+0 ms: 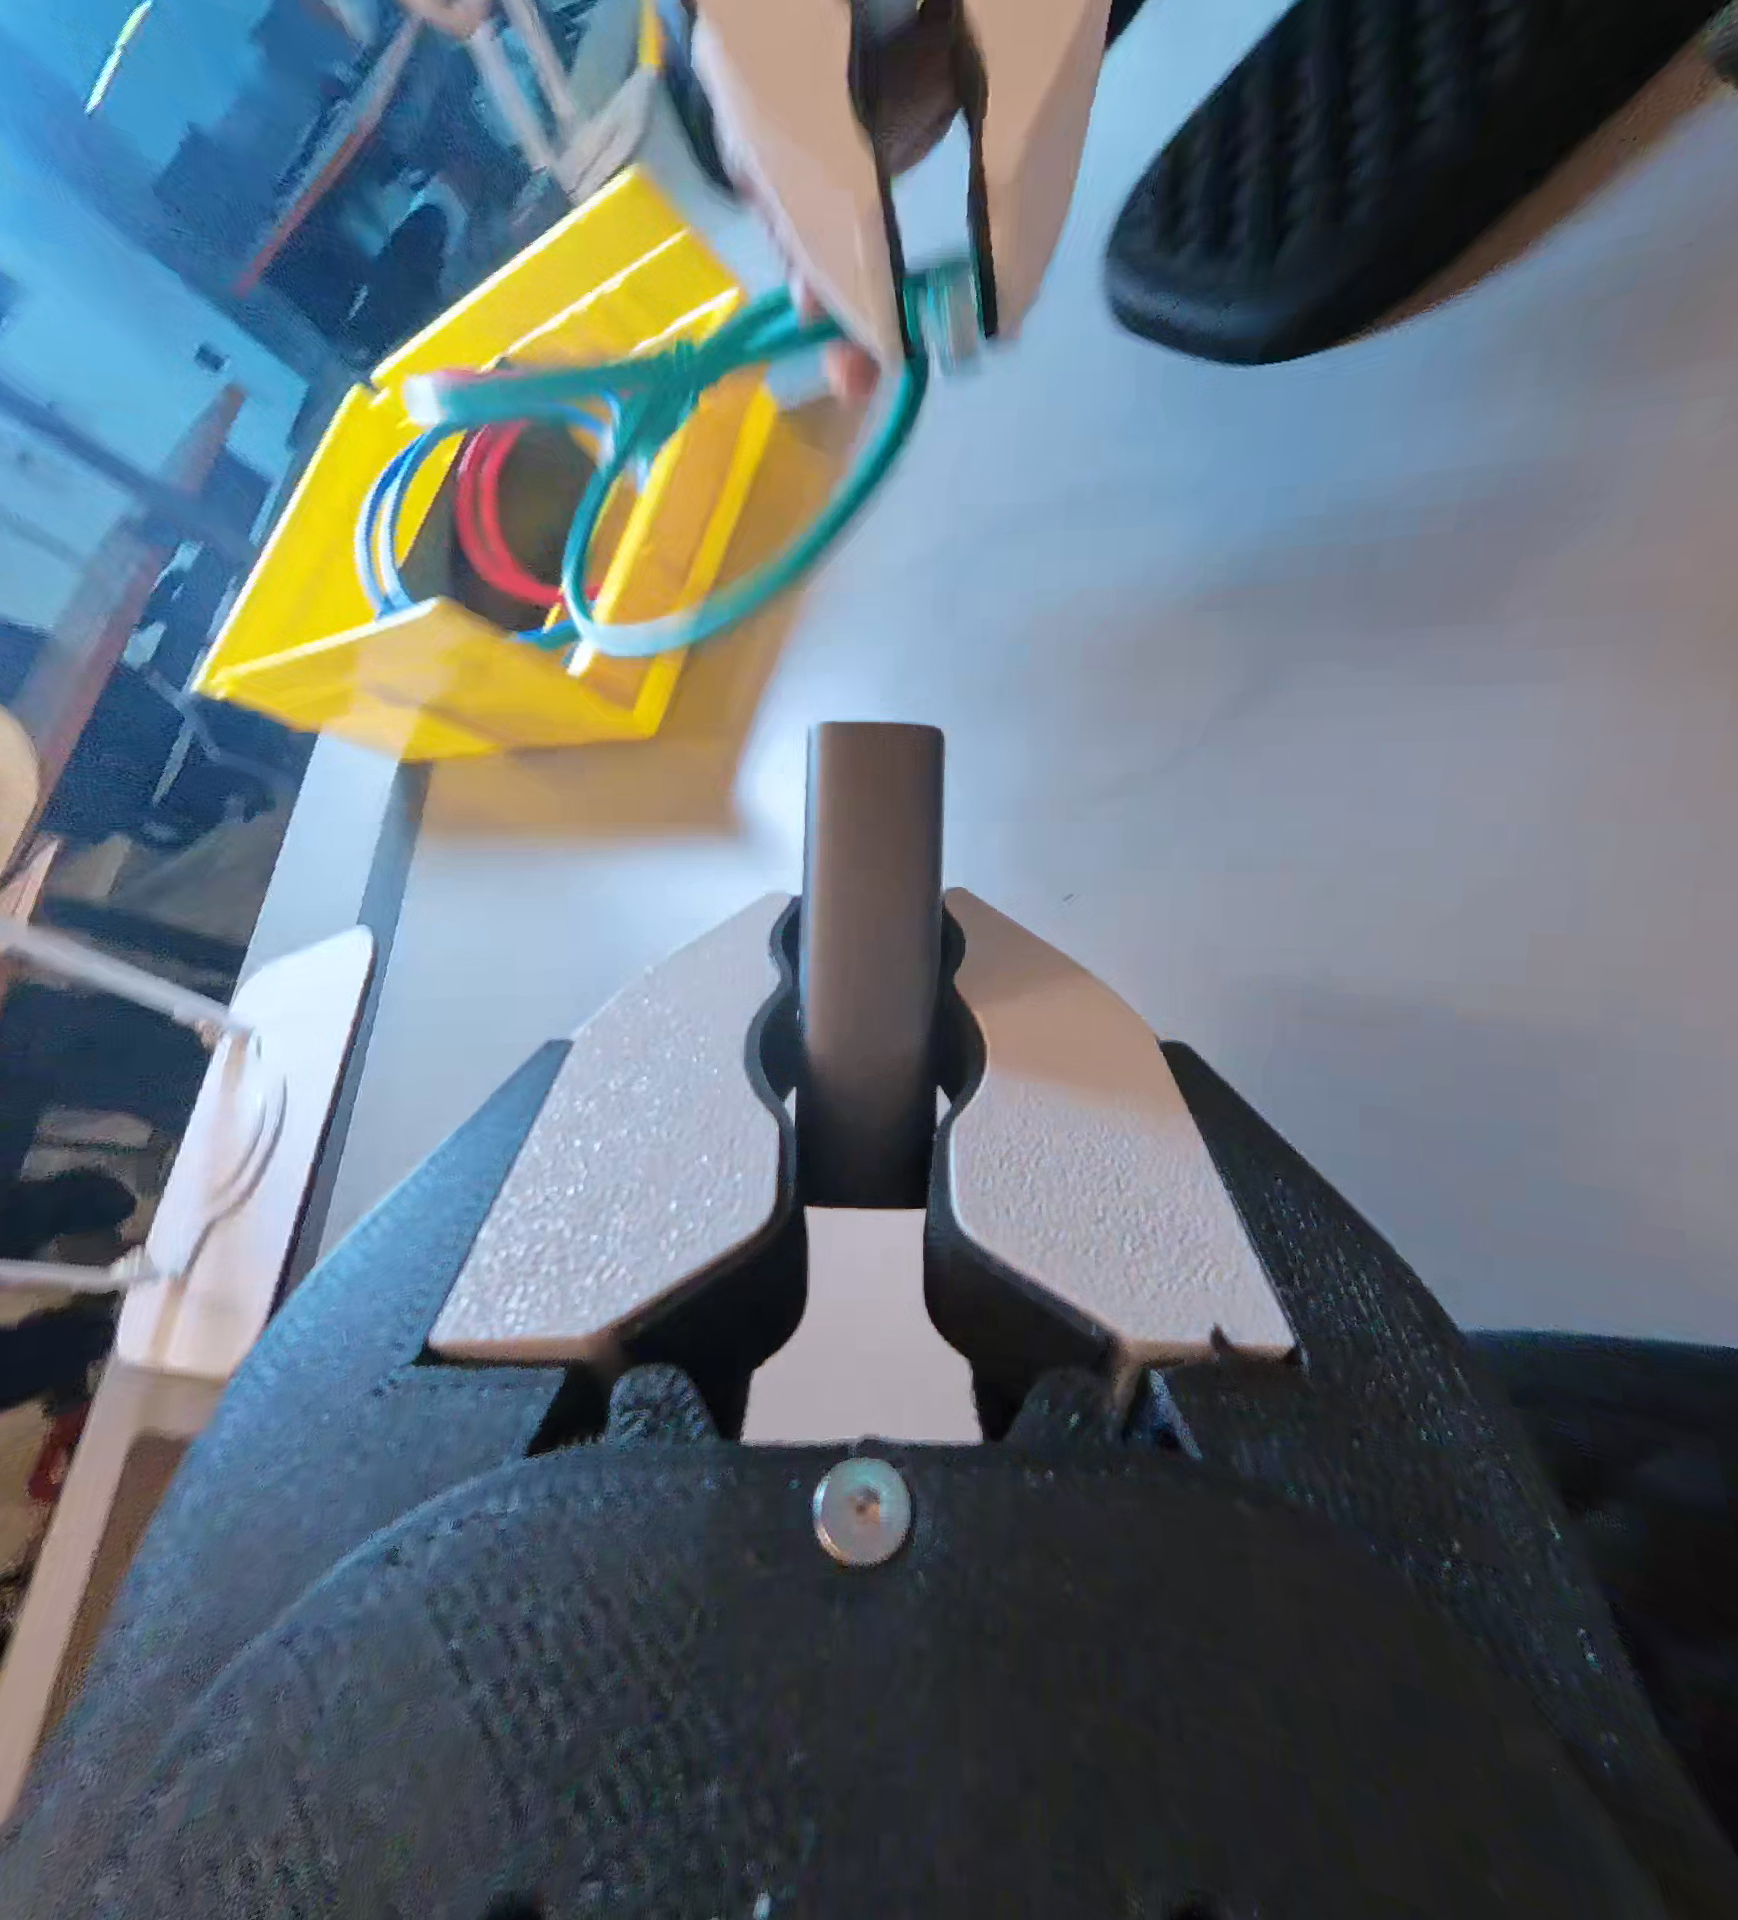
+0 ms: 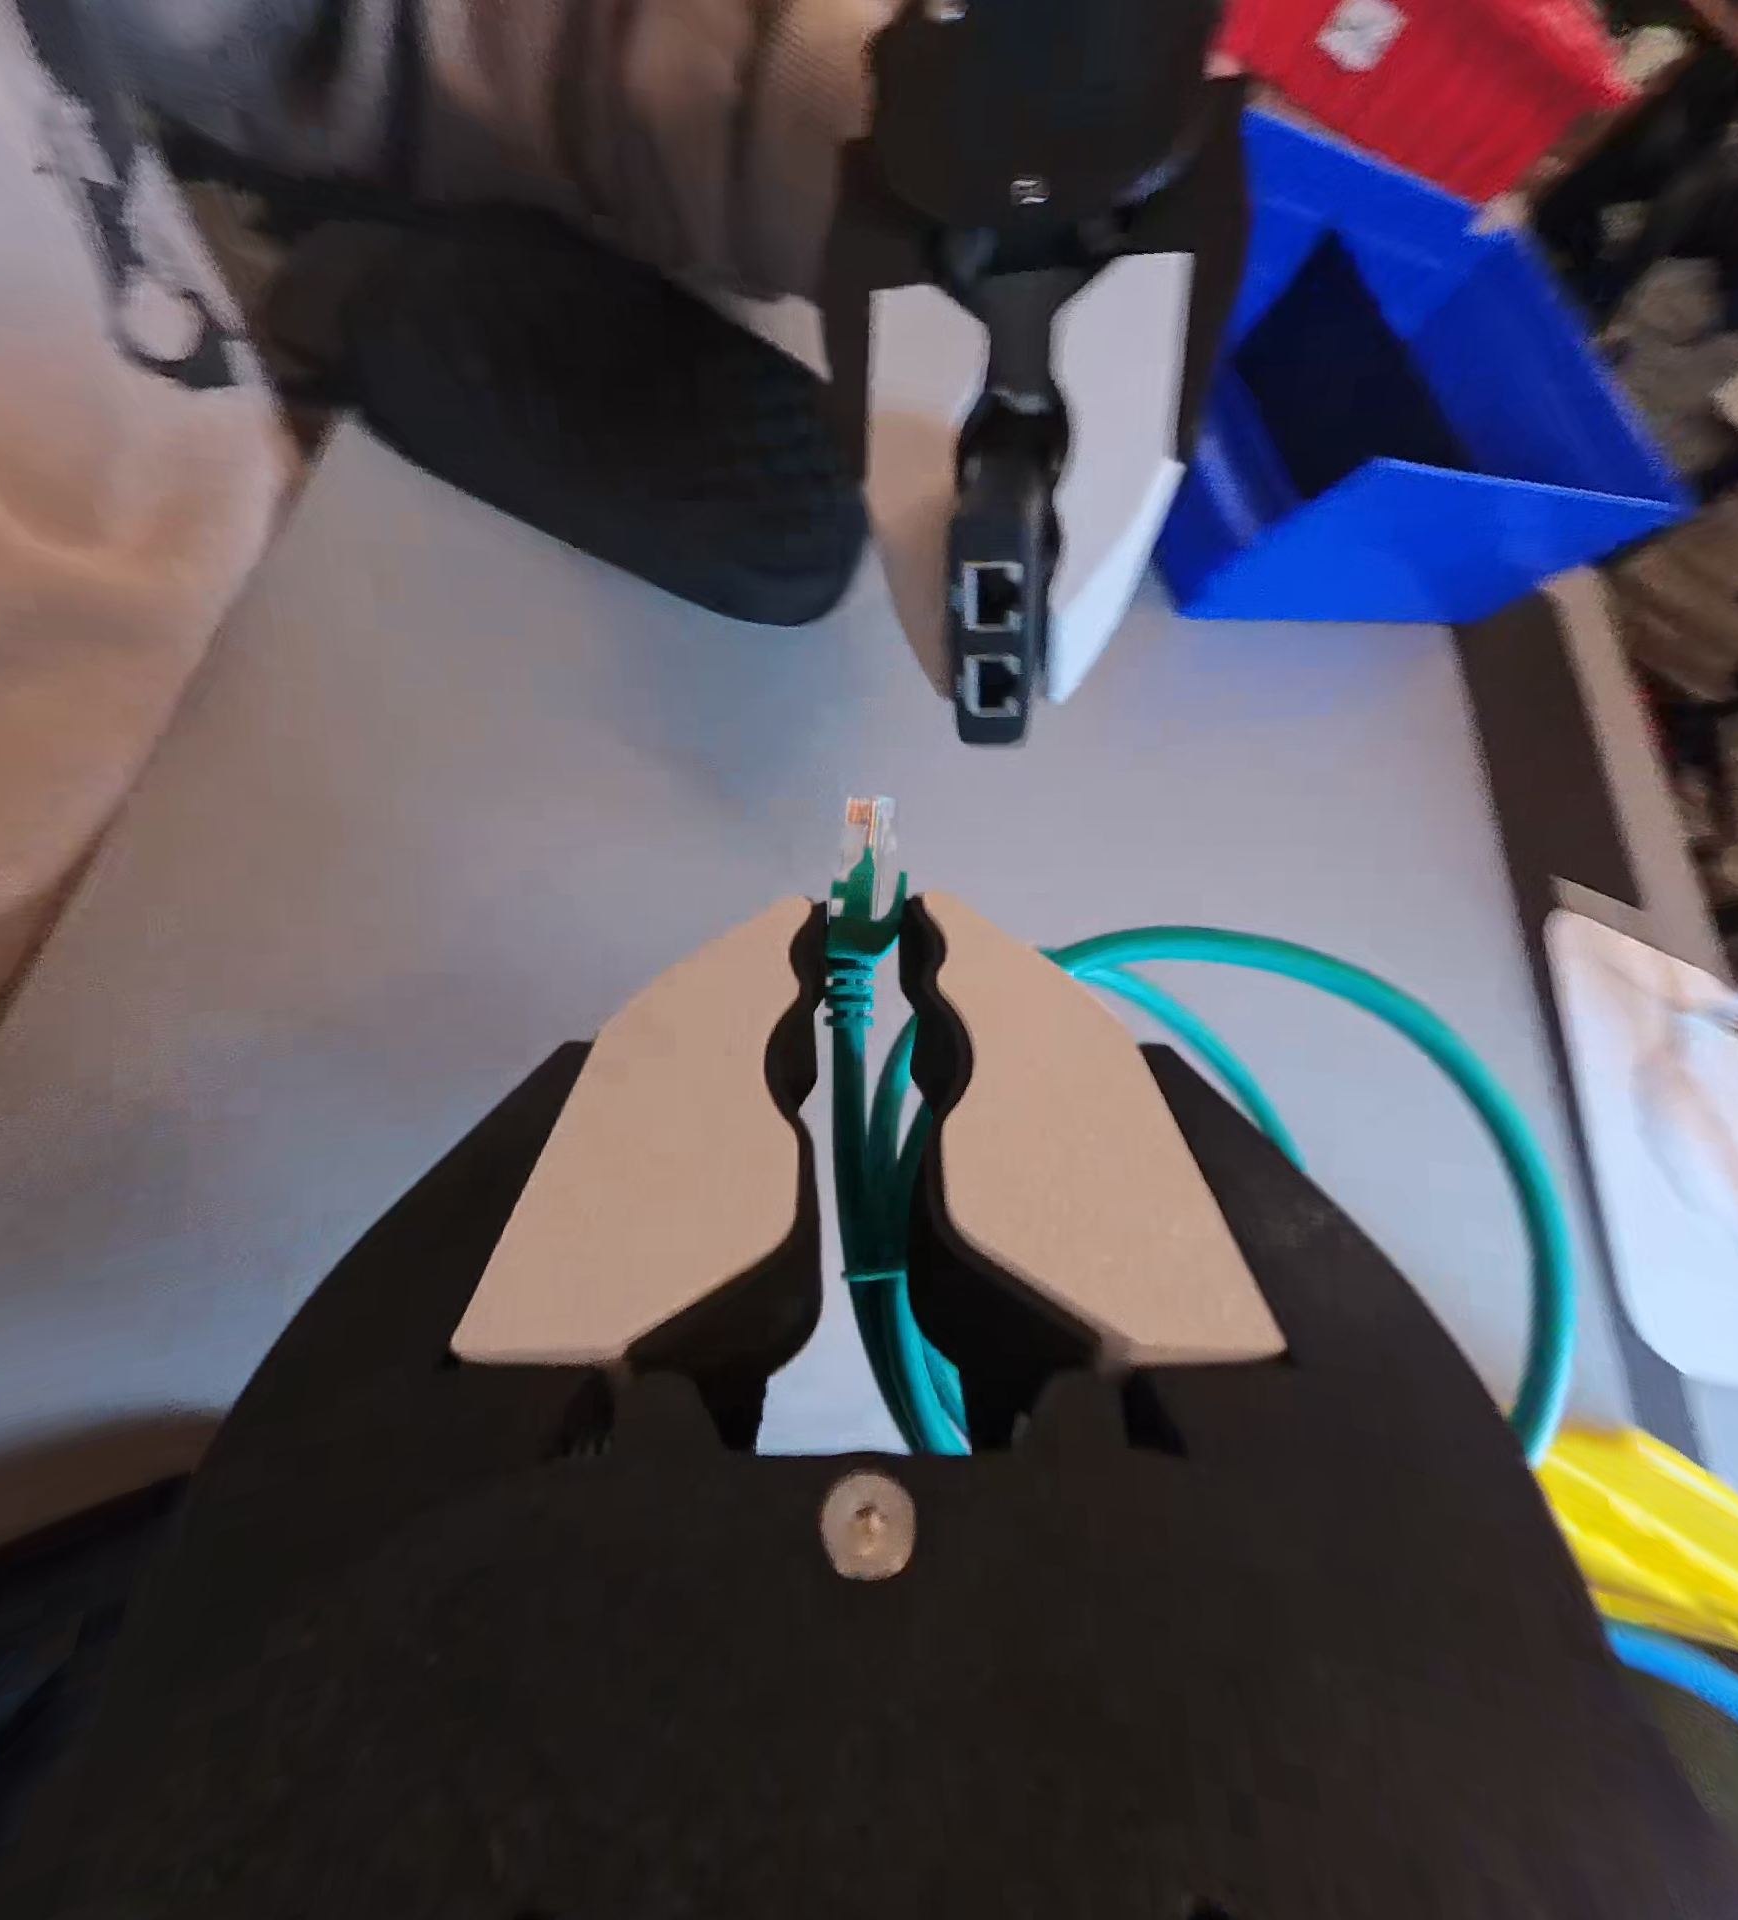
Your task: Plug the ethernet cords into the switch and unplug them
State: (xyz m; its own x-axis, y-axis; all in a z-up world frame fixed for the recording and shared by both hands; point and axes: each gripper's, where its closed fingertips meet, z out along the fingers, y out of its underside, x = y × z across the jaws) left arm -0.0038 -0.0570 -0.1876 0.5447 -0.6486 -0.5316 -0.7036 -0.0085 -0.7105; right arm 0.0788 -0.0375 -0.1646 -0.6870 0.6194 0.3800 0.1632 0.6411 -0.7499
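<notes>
So the left hand-held gripper (image 1: pixel 870 914) is clamped tight on the black switch (image 1: pixel 870 935), holding it out above the white worktop (image 1: pixel 1364 831) with two ports facing the other side. The right hand-held gripper (image 2: pixel 865 909) is pinched on the green ethernet cord (image 2: pixel 860 935) right at the boot, clear plug sticking out past the tips and aimed at the switch, close but not touching it. The rest of the cord loops off to the right. A yellow bin (image 1: pixel 325 623) holds red and blue cords; a blue bin (image 2: pixel 1416 416) sits behind the switch.
</notes>
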